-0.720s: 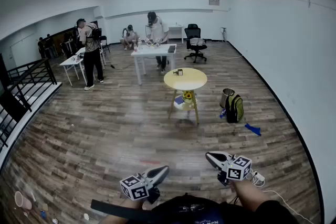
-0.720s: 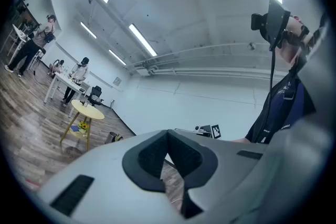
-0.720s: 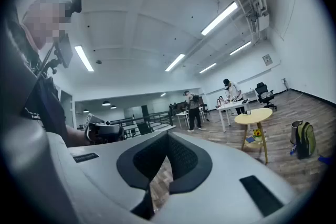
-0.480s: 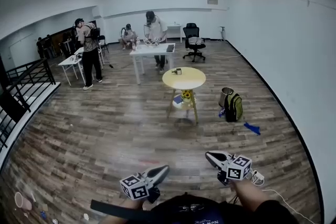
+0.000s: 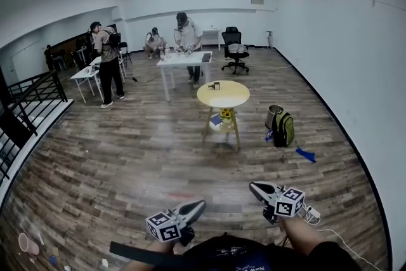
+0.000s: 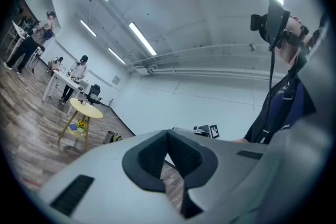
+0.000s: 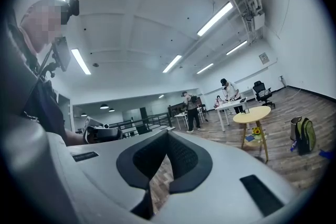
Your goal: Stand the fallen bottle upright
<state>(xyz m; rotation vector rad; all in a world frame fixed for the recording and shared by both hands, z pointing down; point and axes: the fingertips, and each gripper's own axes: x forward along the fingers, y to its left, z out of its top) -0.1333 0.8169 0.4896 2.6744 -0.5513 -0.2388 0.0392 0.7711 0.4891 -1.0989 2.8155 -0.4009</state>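
A round yellow table [image 5: 223, 96] stands far ahead across the wooden floor. A small dark object [image 5: 215, 86] lies on its top, too small to make out as a bottle. Both grippers are held low and close to my body, far from the table. My left gripper [image 5: 198, 205] is shut with nothing in it, and so is my right gripper [image 5: 254, 187]. In the left gripper view the jaws [image 6: 168, 134] meet, with the table [image 6: 85, 109] small at the left. The right gripper view shows closed jaws [image 7: 168, 136] and the table [image 7: 252, 115] at the right.
A green backpack [image 5: 283, 129] and a blue item [image 5: 305, 155] lie on the floor right of the table. Behind it stand a white table [image 5: 185, 62] with people and an office chair [image 5: 236, 51]. A black railing [image 5: 32, 98] runs along the left. A white power strip [image 5: 312, 216] lies beside my right hand.
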